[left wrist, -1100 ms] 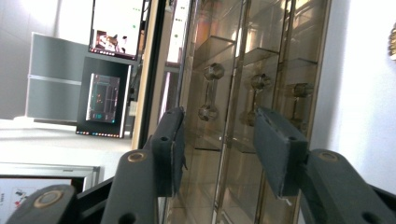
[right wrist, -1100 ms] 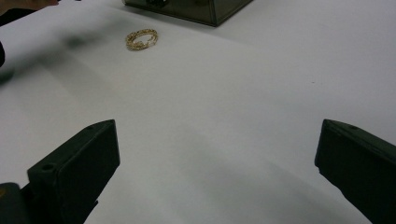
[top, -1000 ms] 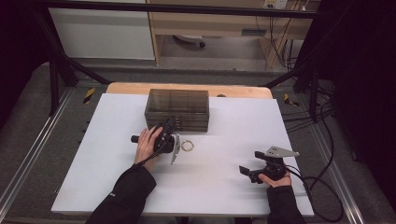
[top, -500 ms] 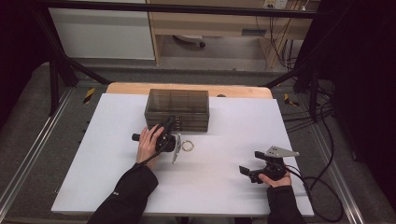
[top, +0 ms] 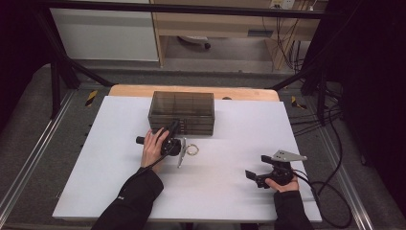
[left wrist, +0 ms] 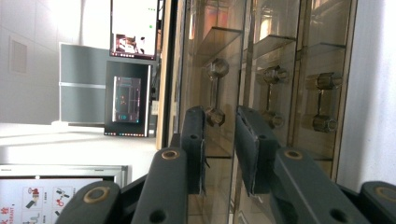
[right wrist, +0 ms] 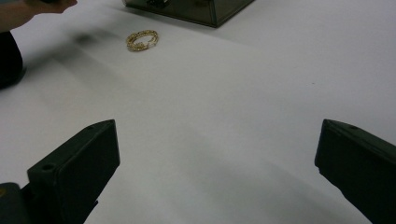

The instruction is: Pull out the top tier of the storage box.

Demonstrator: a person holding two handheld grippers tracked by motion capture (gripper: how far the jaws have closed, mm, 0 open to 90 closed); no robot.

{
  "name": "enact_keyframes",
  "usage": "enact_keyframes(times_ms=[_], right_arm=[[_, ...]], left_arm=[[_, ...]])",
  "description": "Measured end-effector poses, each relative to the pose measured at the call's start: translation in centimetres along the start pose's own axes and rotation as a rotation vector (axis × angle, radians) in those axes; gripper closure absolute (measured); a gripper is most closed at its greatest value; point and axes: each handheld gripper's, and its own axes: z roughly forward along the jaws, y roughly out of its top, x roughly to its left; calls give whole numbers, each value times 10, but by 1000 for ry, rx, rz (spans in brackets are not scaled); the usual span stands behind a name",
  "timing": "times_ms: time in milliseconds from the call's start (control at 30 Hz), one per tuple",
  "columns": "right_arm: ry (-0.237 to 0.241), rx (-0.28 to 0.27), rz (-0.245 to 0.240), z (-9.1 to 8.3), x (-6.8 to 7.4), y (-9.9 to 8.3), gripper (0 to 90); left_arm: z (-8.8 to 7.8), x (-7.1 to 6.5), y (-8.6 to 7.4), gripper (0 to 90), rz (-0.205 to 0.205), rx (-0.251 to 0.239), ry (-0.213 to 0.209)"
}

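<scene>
A smoky see-through drawer box (top: 182, 112) stands at the back middle of the white table (top: 95, 158). My left gripper (top: 172, 128) is turned on its side against the box's front. In the left gripper view its jaws (left wrist: 219, 112) have just been closing around a dumbbell-shaped drawer handle (left wrist: 215, 93). A narrow gap still shows beside the handle. A gold ring (top: 192, 150) (right wrist: 142, 40) lies on the table just right of that hand. My right gripper (top: 253, 177) (right wrist: 217, 126) rests low at the front right, open wide, with nothing between its fingers.
The box (left wrist: 280, 56) has several small drawers, each with its own handle. A wooden strip (top: 191, 91) runs behind the table. Black frame posts (top: 57, 72) stand at the sides, and cables (top: 330, 201) trail off the right edge.
</scene>
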Motion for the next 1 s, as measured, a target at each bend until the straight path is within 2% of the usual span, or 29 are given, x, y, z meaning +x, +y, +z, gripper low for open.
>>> enact_keyframes(times_ms=[433, 1000], right_arm=[[1, 1, 0, 0, 0, 0, 5], [1, 1, 0, 0, 0, 0, 5]], left_arm=[[1, -5, 2, 766, 41, 19, 43], [1, -8, 5, 807, 61, 33, 72]])
